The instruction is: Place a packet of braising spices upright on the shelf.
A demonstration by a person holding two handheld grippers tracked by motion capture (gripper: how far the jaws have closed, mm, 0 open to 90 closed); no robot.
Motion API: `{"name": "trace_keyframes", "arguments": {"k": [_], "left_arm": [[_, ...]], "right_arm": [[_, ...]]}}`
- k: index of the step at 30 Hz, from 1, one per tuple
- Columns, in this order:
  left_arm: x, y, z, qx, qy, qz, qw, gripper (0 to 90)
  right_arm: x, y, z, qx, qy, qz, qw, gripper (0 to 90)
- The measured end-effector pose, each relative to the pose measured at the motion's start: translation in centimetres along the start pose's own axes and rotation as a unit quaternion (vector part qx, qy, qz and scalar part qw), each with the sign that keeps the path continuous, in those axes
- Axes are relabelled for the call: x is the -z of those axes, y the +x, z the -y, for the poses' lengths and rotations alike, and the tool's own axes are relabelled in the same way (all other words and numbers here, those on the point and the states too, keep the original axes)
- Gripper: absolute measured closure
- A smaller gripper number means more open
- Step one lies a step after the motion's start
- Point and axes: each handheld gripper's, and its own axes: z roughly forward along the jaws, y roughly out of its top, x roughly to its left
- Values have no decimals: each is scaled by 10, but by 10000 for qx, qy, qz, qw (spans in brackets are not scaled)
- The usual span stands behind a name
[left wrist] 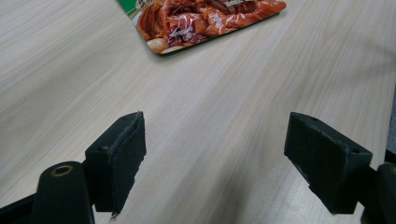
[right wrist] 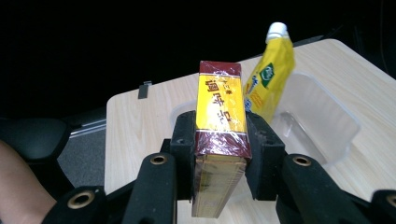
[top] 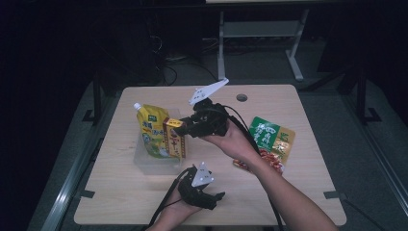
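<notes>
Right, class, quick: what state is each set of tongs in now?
Left tongs: open, holding nothing.
Right tongs: closed on the red-and-yellow box.

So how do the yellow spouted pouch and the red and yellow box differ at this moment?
The yellow pouch stands inside the clear container, untouched; the red and yellow box is clamped between the pads of the right gripper, over that container. The pouch is soft, tapering to a white cap; the box is rigid, rectangular and film-wrapped. The pouch looks broader than the box. Both carry printed yellow packaging.
</notes>
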Motion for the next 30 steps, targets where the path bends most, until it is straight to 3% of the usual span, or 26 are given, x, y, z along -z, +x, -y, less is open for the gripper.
{"name": "trace_keyframes", "arguments": {"k": [20, 27, 30], "left_arm": [[-1, -5, 0, 189, -65, 109, 9997, 203], [0, -5, 0, 59, 4, 91, 9999, 203], [-1, -5, 0, 97, -47, 107, 9999, 203]], "right_arm": [[-49, -1, -16, 290, 193, -444, 9984, 673], [-62, -6, -14, 275, 264, -547, 9978, 673], [-68, -8, -13, 330, 311, -564, 9974, 673]]}}
